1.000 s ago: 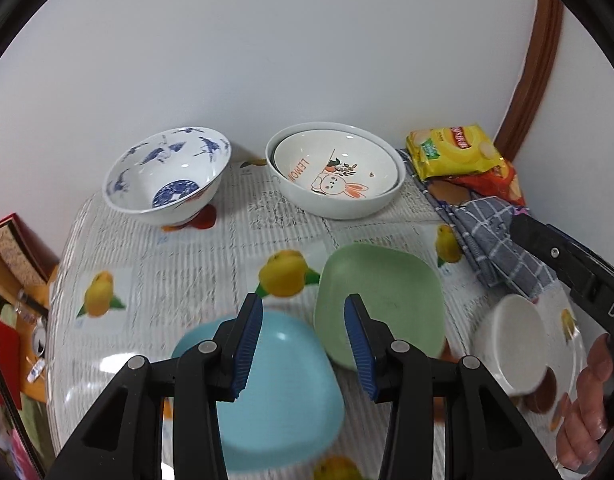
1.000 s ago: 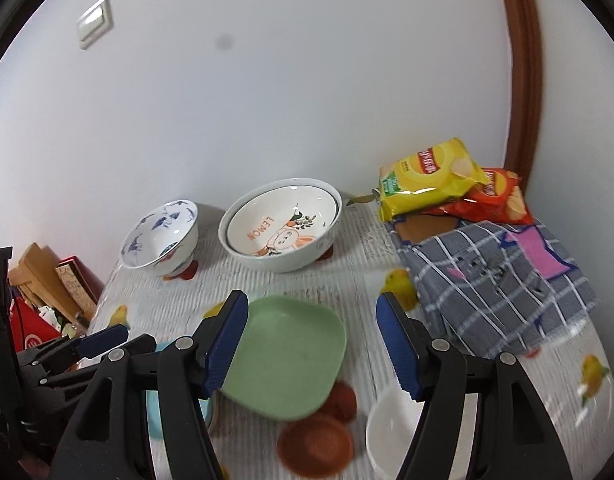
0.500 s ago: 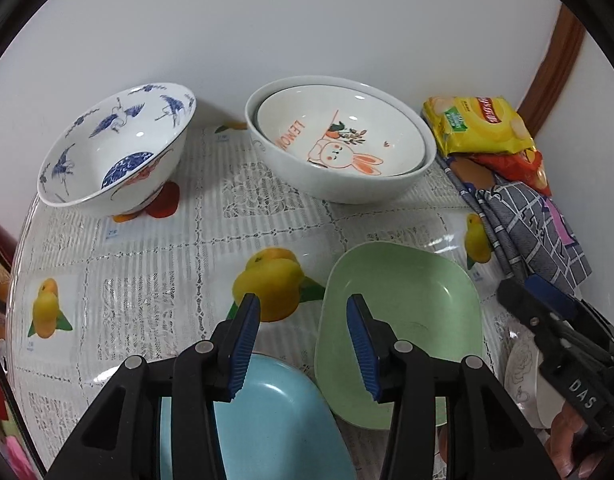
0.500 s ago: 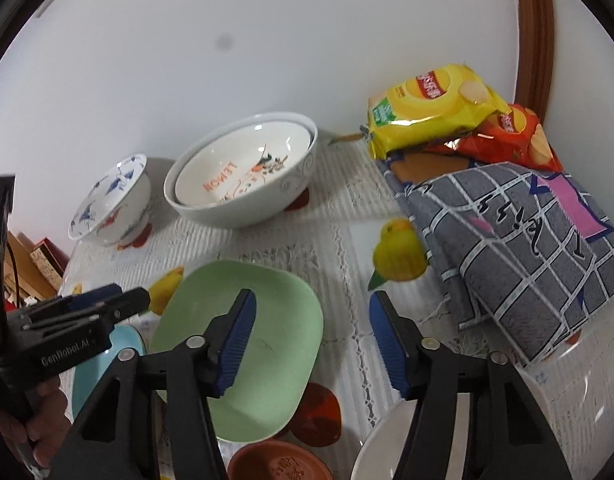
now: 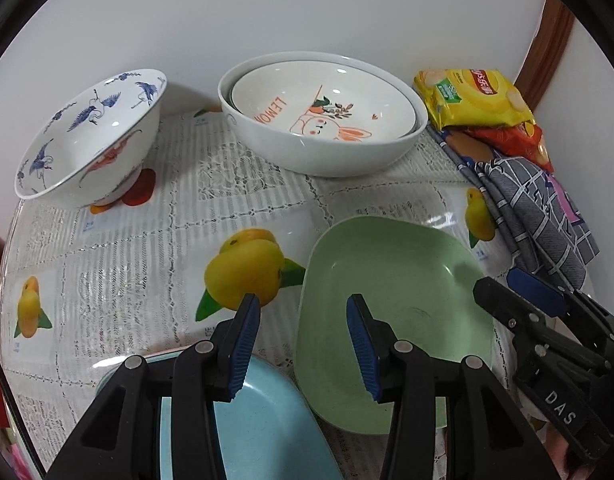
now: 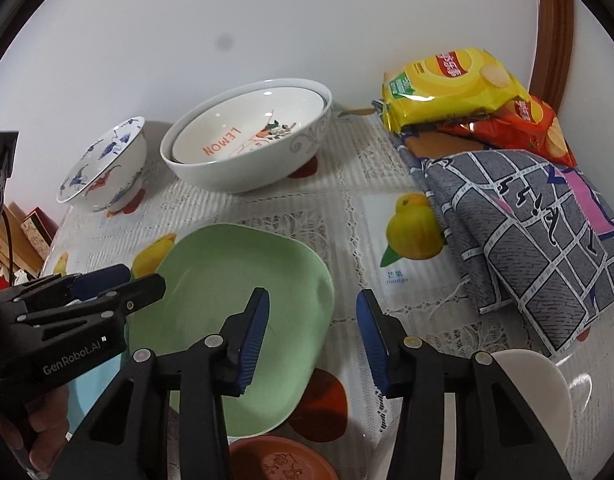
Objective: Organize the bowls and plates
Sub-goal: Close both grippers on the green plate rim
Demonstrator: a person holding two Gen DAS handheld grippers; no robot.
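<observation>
Over the square pale-green plastic plate [image 5: 391, 280] on the lace-covered tabletop [image 5: 147, 272], left gripper [image 5: 303, 344] and right gripper [image 6: 313, 340] hover, jaws wide apart, gripping nothing.

Left tool [image 5: 303, 312]: jaws spread apart, gripping nothing, angled down over the desk.
Right tool [image 6: 313, 310]: jaws likewise apart, empty, just beside the left.

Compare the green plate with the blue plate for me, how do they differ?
The green plate is pale green and lies almost fully in view; the blue plate is light blue and mostly hidden behind the left hand-held gripper. The green one lies farther from the camera, to the right. Both are shallow, rounded-square and empty.
</observation>
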